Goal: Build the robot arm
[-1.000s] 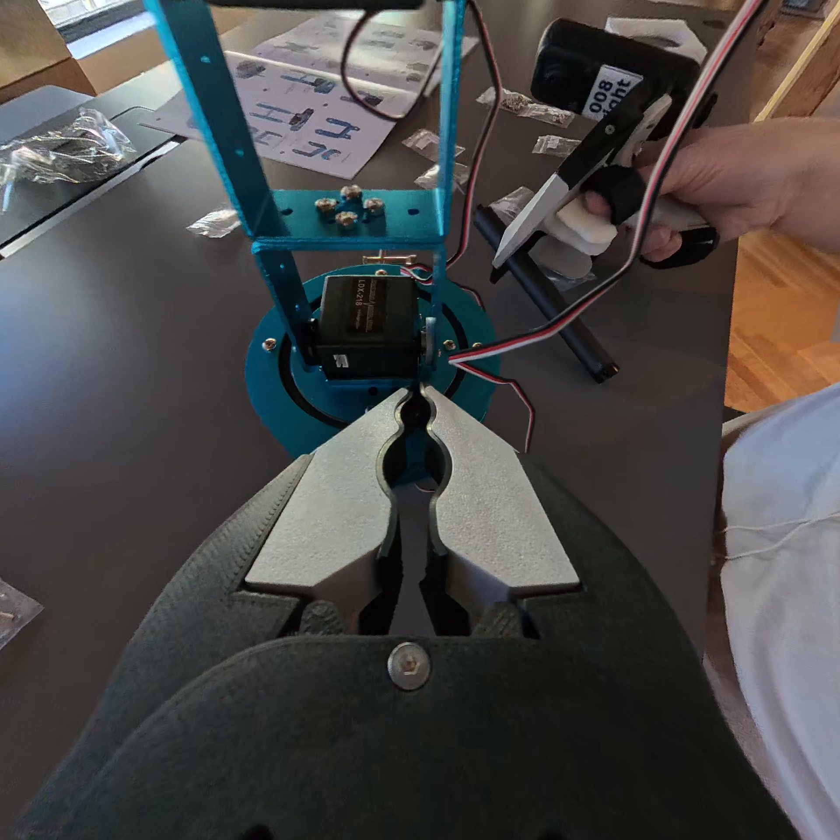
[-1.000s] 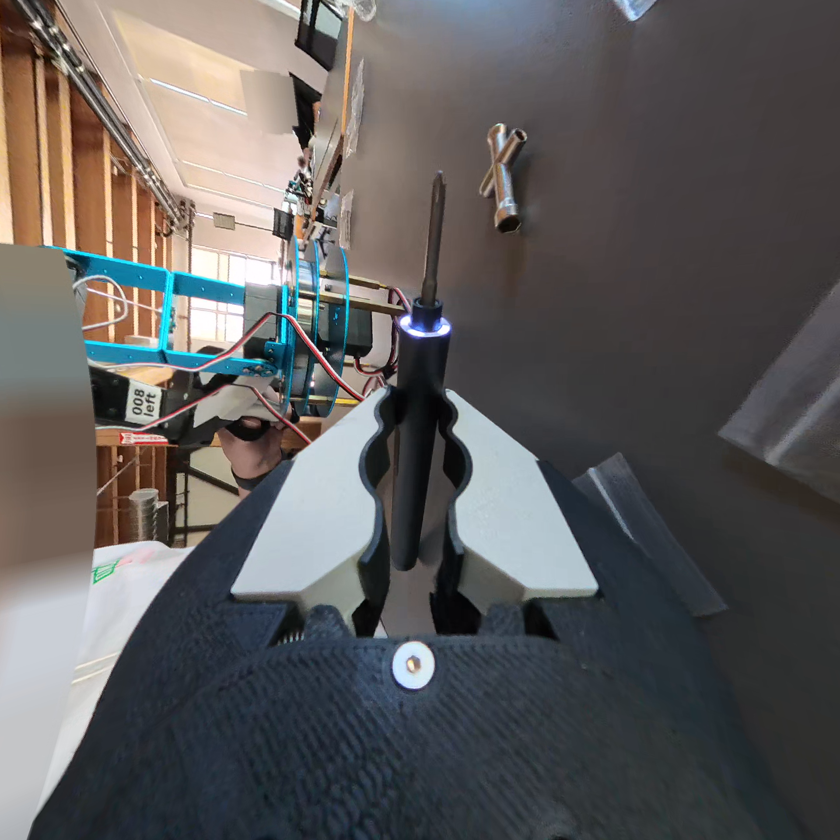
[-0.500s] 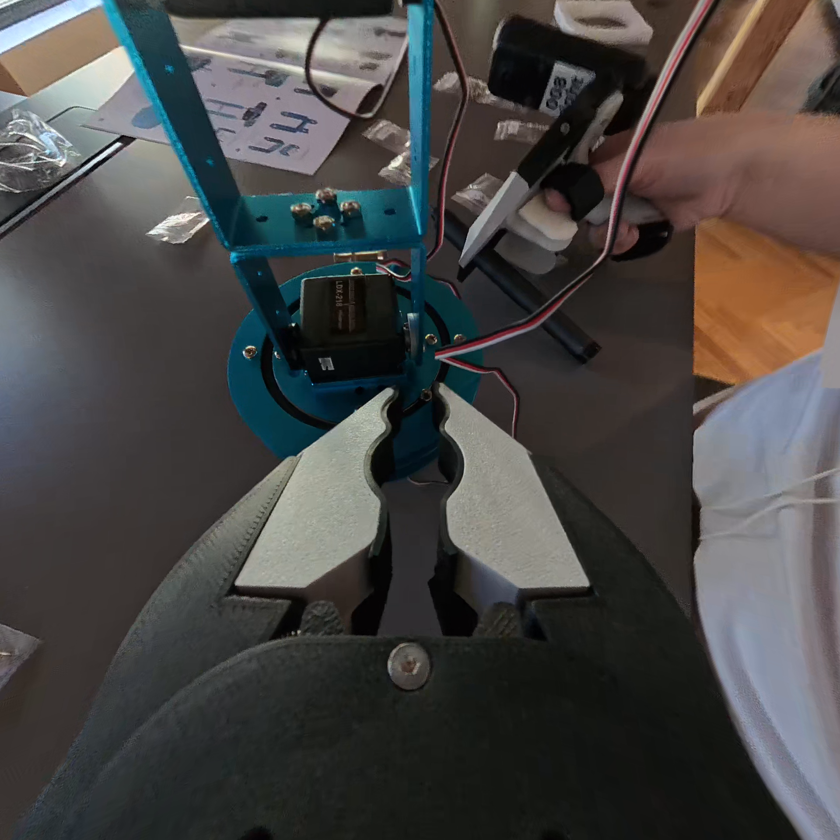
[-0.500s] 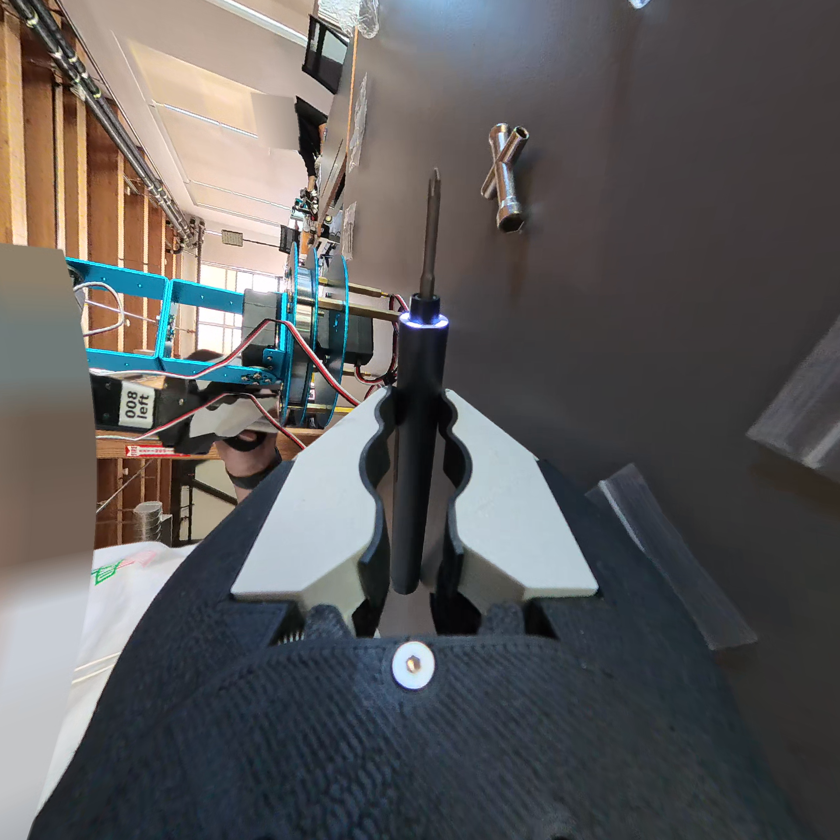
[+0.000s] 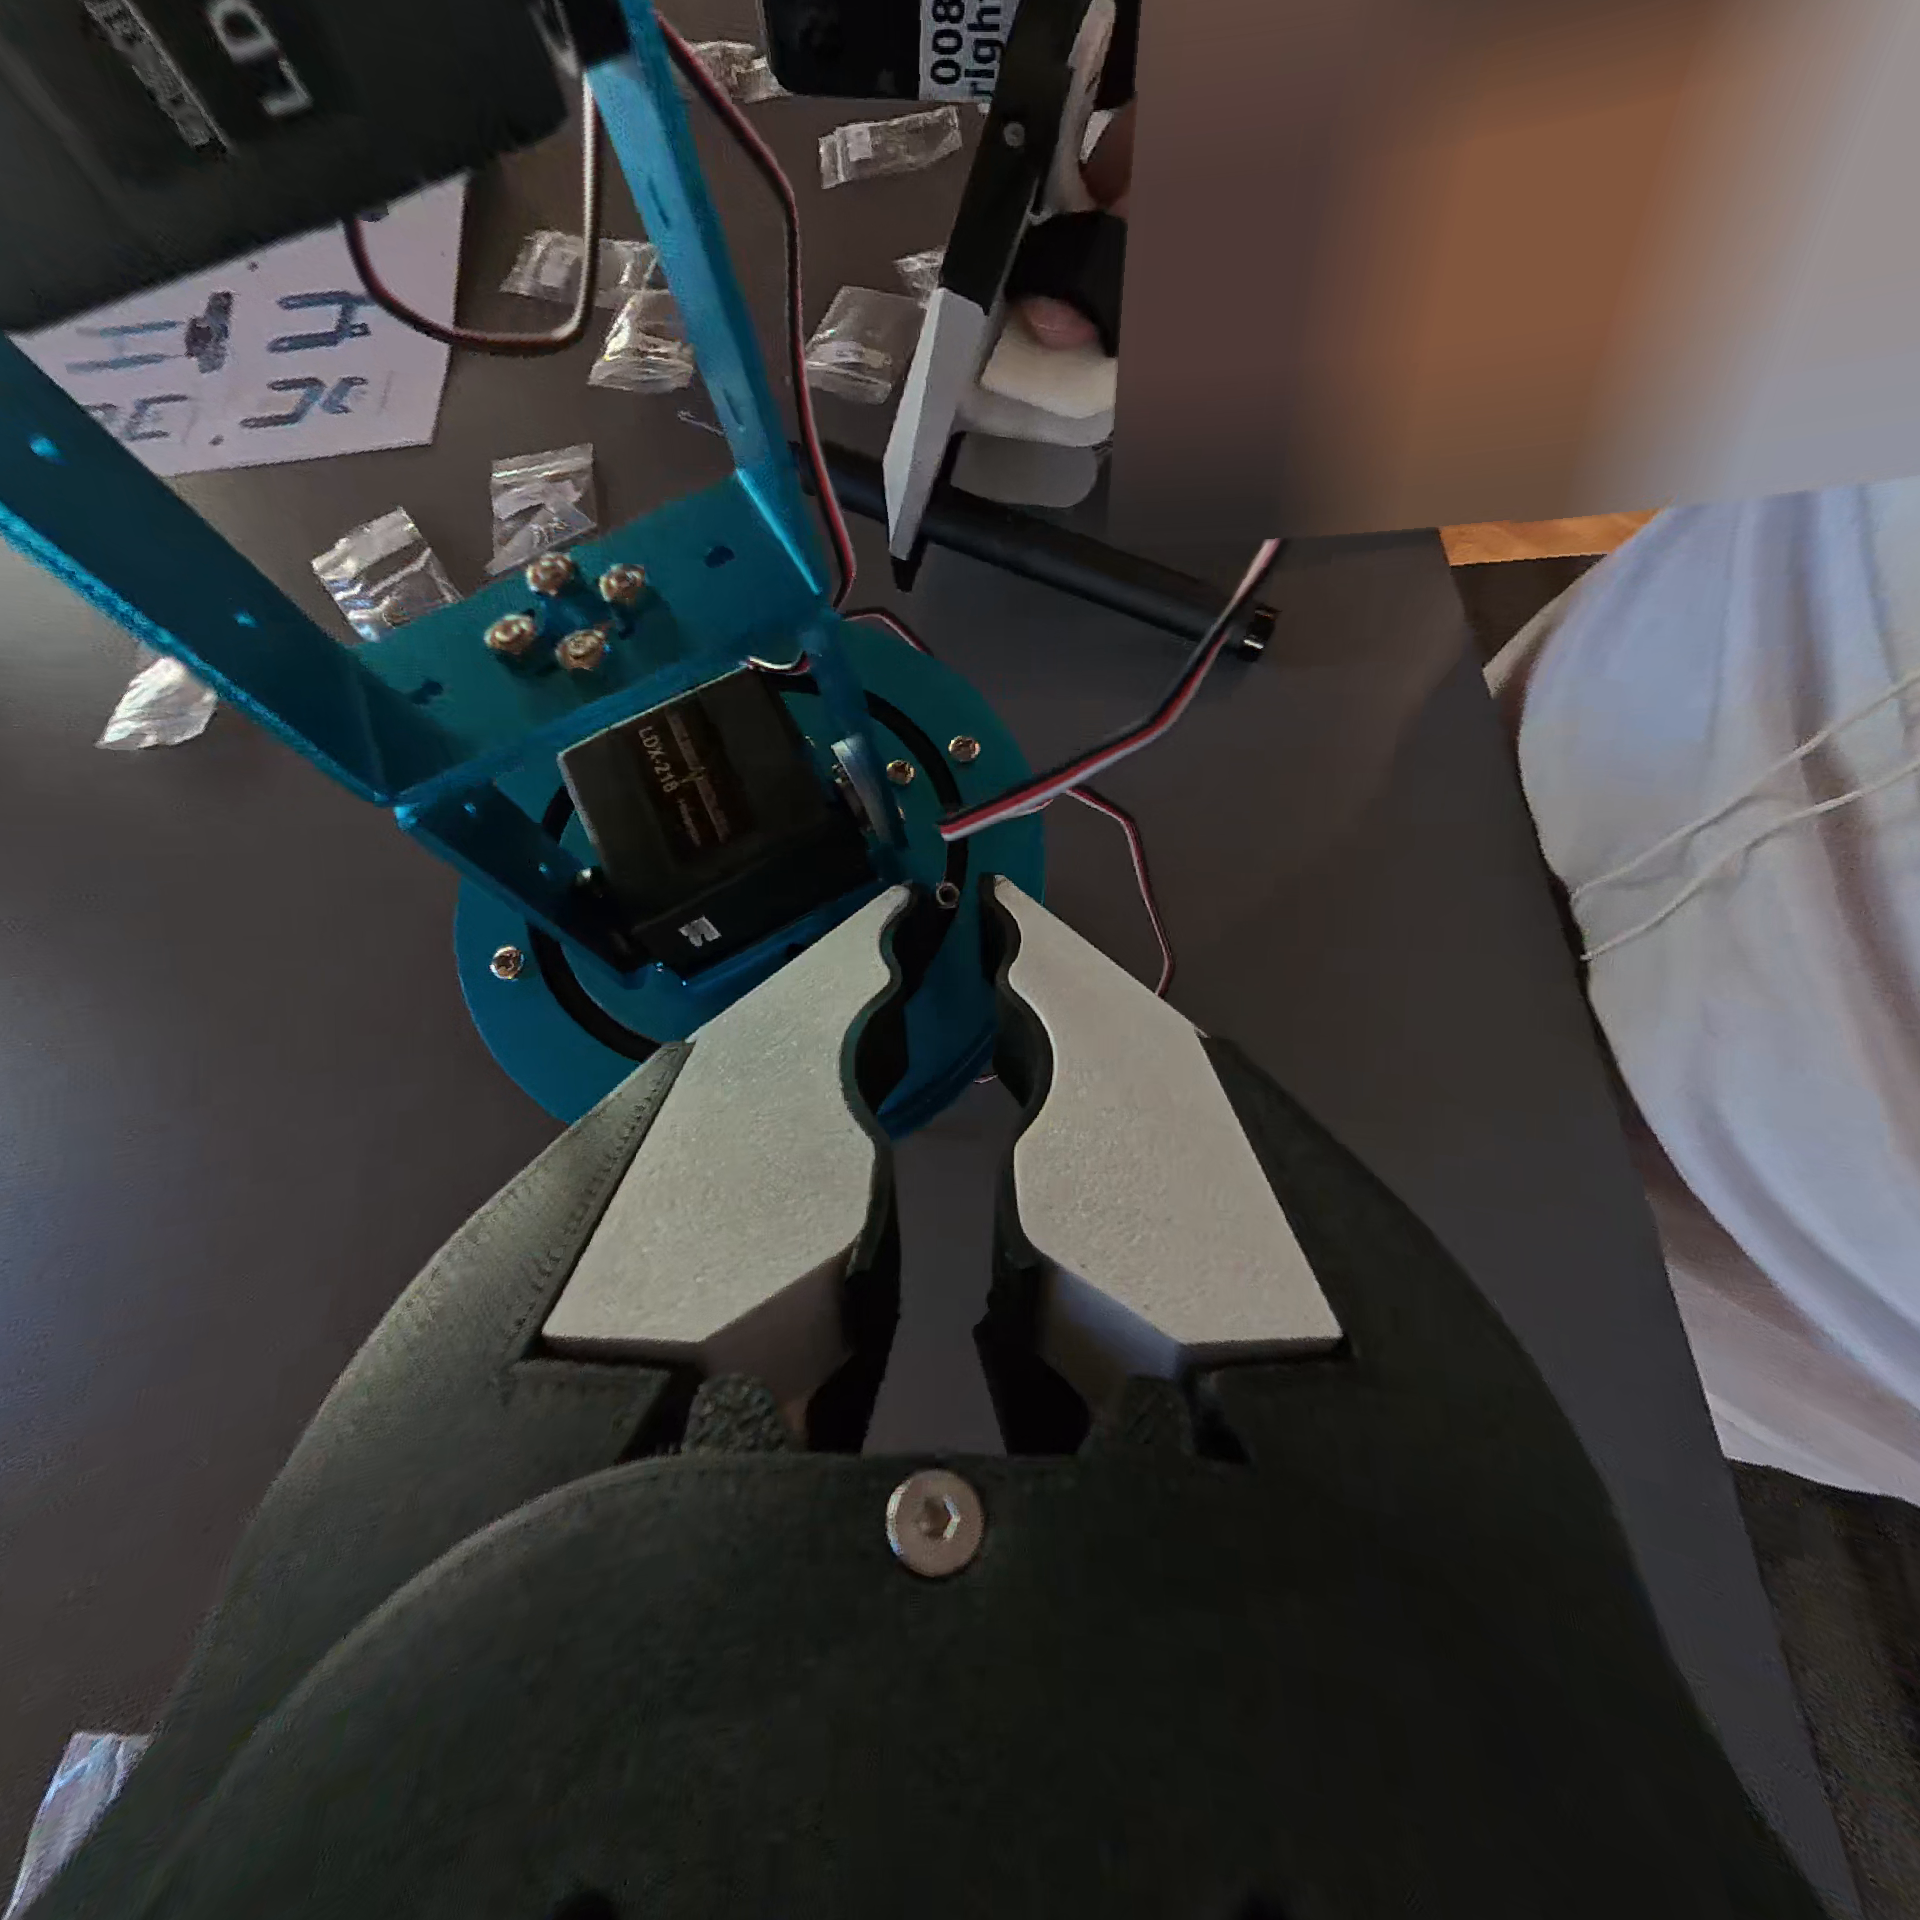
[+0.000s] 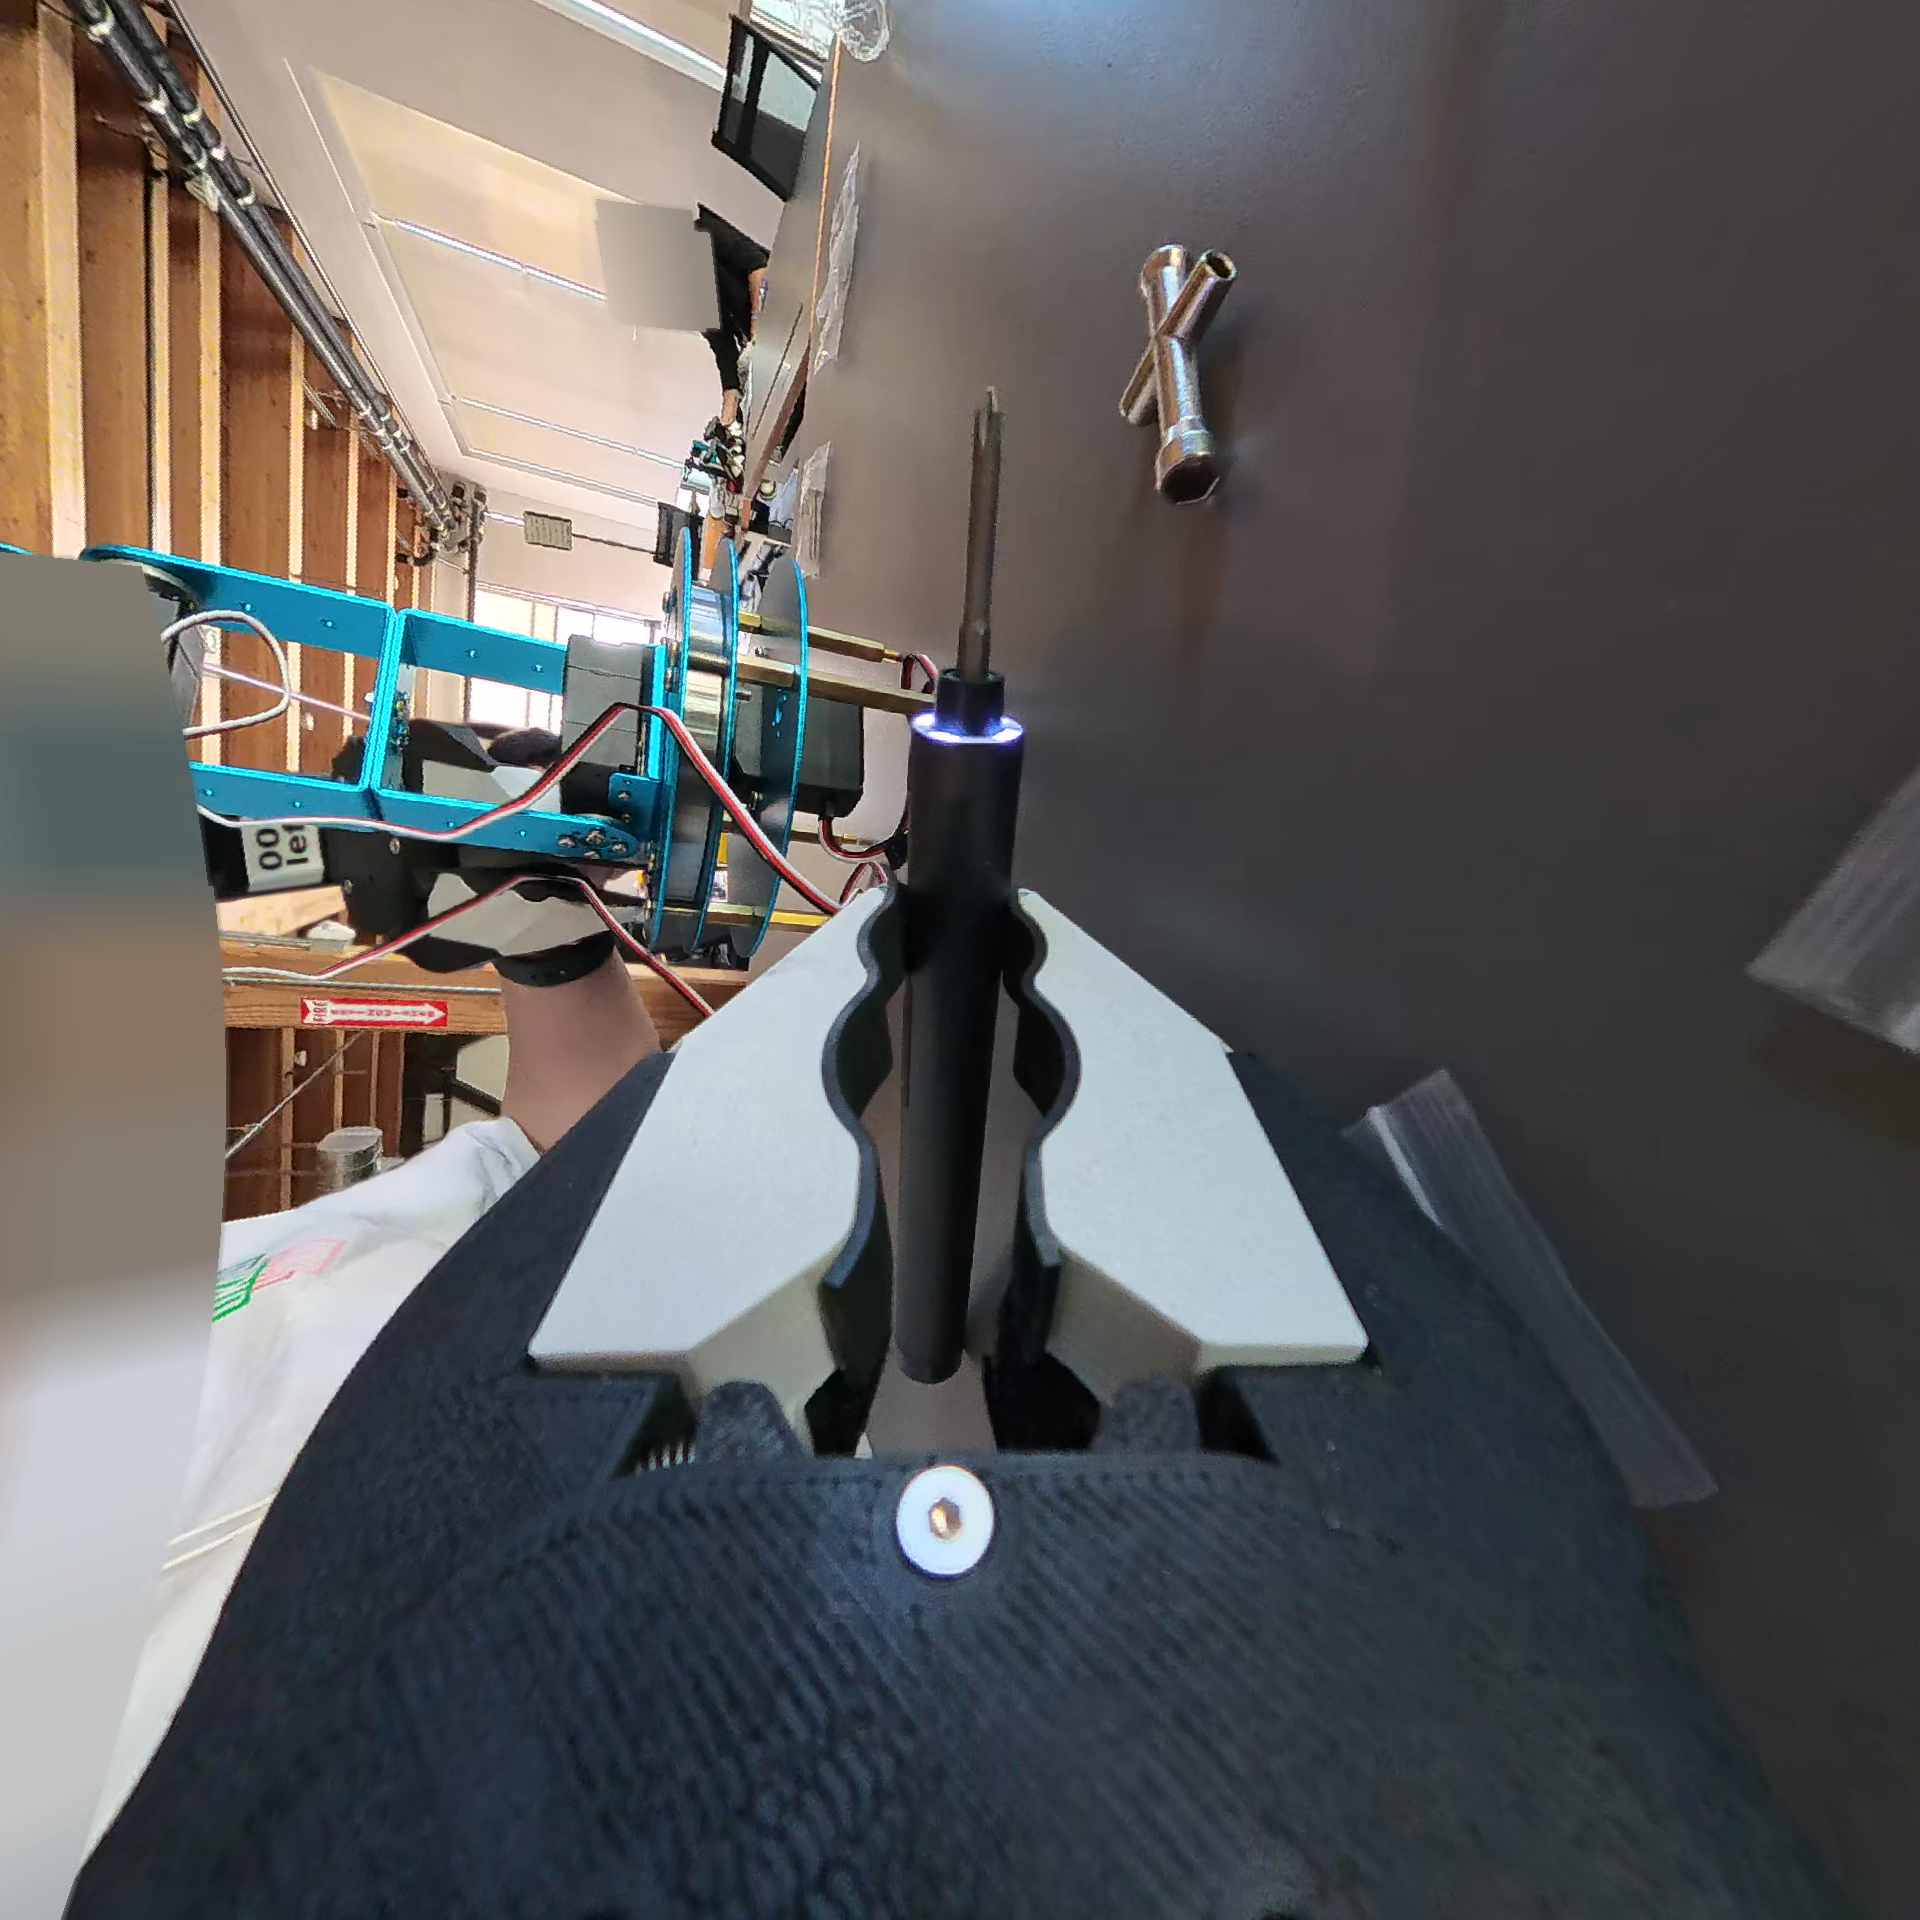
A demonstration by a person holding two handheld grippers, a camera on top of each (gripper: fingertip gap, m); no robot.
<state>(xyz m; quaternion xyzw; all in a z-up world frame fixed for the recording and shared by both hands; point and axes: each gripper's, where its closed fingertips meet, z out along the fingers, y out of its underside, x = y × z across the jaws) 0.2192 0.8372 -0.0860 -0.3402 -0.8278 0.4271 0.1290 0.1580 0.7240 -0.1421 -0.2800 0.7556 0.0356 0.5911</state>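
Currently, my left gripper (image 5: 948, 914) gapes empty over the blue round base (image 5: 582, 1049); my right gripper (image 6: 954, 914) clamps the black screwdriver (image 6: 951, 997), best kept level near the tabletop (image 5: 1299, 935) edge.

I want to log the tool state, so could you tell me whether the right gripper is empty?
No, the right gripper is shut on a slim black electric screwdriver whose metal bit points forward past its fingertips.

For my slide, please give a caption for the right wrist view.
Right gripper shut on a black screwdriver, bit toward a cross wrench.
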